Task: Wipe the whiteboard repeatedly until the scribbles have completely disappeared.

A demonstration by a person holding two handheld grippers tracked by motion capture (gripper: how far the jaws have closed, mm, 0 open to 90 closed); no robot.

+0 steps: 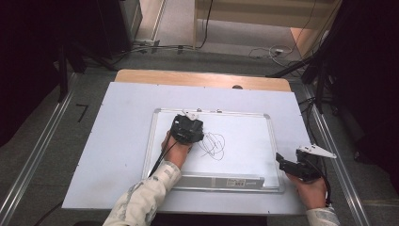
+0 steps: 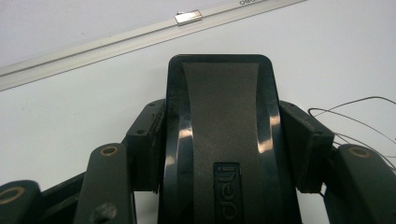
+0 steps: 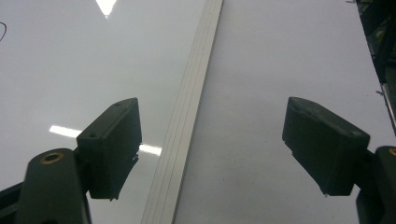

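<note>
My left claw (image 2: pixel 219 140) is clamped on a black eraser (image 2: pixel 219 116), both pads pressing its sides, and I have it over the whiteboard (image 1: pixel 244 141). The black scribble (image 1: pixel 212 145) lies just to the claw's right. My right claw (image 3: pixel 210 154) stands wide apart with nothing between its pads, straddling the board's right frame edge (image 3: pixel 187 135).
</note>
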